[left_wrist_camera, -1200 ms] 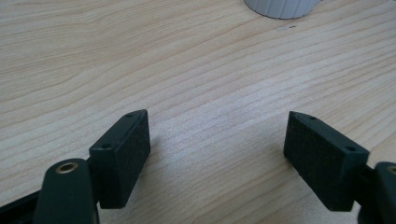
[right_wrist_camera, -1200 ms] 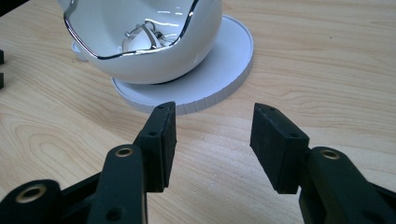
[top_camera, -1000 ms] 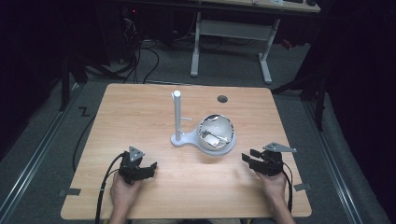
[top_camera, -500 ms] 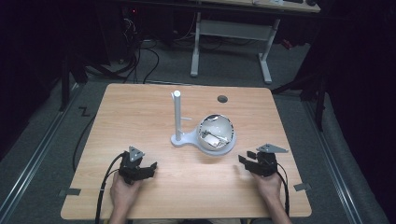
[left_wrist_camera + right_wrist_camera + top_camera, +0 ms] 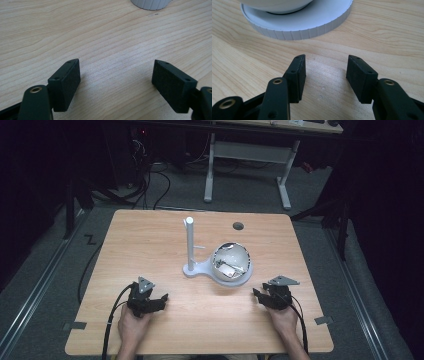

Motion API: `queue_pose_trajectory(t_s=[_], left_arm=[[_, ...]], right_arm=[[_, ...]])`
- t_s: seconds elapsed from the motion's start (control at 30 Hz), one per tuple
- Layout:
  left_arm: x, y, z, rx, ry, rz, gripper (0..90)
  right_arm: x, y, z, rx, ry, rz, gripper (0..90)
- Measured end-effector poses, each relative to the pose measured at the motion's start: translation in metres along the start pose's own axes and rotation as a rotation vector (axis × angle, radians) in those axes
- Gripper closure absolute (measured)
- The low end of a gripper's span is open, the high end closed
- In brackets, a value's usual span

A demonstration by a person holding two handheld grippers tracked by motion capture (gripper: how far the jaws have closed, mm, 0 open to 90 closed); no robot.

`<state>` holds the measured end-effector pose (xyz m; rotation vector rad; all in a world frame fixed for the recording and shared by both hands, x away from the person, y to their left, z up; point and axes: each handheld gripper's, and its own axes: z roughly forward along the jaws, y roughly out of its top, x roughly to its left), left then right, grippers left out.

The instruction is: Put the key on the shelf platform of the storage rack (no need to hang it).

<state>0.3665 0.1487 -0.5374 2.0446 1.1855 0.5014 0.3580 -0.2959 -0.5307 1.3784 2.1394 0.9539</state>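
Two tongs, left tongs (image 5: 161, 298) and right tongs (image 5: 256, 294), both apart and empty, flank one white stand (image 5: 192, 265) bearing one bowl (image 5: 231, 261).

On the table (image 5: 150, 240), a stand's round base (image 5: 245, 275) sits near the middle, slightly right, with a bowl (image 5: 231, 261) resting on it. A post (image 5: 190, 245) rises just left of the bowl, on the same base. A round hole (image 5: 238, 226) lies behind the bowl, near the far edge. The left gripper (image 5: 161, 299) rests near the front edge, left of the base; the right gripper (image 5: 257, 295) sits front right of it. Behind the table stands a desk frame (image 5: 250, 155), with cables (image 5: 150, 180) on the floor to its left.
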Motion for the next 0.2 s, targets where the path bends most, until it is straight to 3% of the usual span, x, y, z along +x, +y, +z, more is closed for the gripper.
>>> queue_pose_trajectory(t_s=[0.1,0.2], left_arm=[[-0.0001,-0.0001,0.0,-0.001,0.002,0.0,23.3],[0.0001,-0.0002,-0.0002,-0.001,0.0,-0.001,23.3]], right_arm=[[0.0029,0.0013,0.002,0.007,-0.014,-0.039,48.4],[0.0029,0.0017,0.0025,0.008,-0.014,-0.037,47.4]])
